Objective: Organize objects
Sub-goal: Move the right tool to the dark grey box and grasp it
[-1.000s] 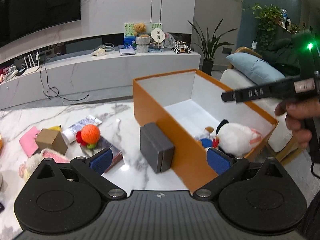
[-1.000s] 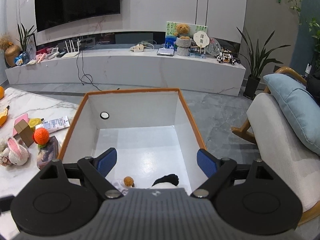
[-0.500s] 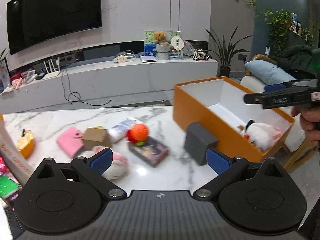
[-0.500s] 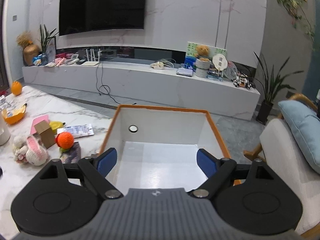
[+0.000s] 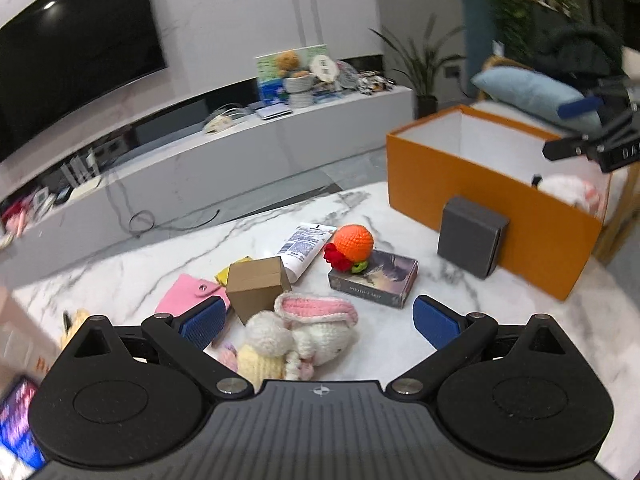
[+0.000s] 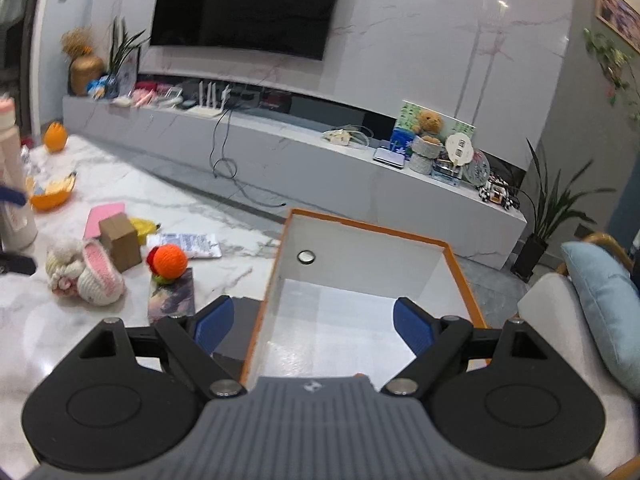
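An orange box [image 5: 500, 216] with a white inside stands at the table's right end, a white plush toy [image 5: 568, 190] in it. My left gripper [image 5: 318, 322] is open and empty, just above a crocheted bunny [image 5: 308, 332]. Beyond it lie a brown carton [image 5: 258, 286], a pink wallet [image 5: 188, 296], a white tube [image 5: 306, 244], an orange crochet ball [image 5: 354, 244] on a card box [image 5: 374, 278], and a grey box [image 5: 470, 236] leaning on the orange box. My right gripper [image 6: 310, 326] is open and empty above the orange box's [image 6: 362, 292] near end.
The marble table [image 5: 440, 332] ends just right of the orange box. A chair with a blue cushion [image 6: 604, 300] stands beyond that edge. A white bottle [image 6: 12, 192] and an orange bowl [image 6: 50, 196] are at the table's far left. A TV bench [image 6: 280, 160] runs behind.
My left gripper has swung left from the orange box to over the bunny and small items. My right gripper has risen and pulled back; the plush toy has left its view.
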A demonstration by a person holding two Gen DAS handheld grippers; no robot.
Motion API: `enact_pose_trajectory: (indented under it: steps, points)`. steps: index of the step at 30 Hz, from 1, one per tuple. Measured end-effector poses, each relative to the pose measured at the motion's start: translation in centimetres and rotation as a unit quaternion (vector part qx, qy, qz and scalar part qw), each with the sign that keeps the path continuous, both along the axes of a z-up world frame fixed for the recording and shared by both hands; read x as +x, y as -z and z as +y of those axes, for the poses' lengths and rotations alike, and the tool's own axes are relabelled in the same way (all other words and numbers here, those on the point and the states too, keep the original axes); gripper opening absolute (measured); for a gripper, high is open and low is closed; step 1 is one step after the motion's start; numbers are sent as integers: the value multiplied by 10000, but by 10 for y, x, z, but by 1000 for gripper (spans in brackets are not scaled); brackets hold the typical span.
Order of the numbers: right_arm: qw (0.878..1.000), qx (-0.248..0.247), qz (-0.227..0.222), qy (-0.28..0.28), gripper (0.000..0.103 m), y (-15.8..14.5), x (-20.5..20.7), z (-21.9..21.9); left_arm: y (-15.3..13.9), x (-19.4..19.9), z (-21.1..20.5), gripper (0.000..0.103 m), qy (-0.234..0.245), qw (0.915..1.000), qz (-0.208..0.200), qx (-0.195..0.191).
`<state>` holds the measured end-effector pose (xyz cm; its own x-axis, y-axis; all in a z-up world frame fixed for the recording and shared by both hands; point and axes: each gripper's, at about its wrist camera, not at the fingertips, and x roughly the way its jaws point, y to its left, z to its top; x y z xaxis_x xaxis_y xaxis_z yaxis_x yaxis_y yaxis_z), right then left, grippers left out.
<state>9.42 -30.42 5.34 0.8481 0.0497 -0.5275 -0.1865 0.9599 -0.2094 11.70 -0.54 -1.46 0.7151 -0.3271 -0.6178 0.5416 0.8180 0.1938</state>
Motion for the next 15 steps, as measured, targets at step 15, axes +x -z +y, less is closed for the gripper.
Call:
enact_pose_trajectory:
  steps: [15]
  points:
    - [9848, -1353, 600, -908, 87, 18, 20, 71, 42, 48, 4, 103, 448, 9987, 243, 69]
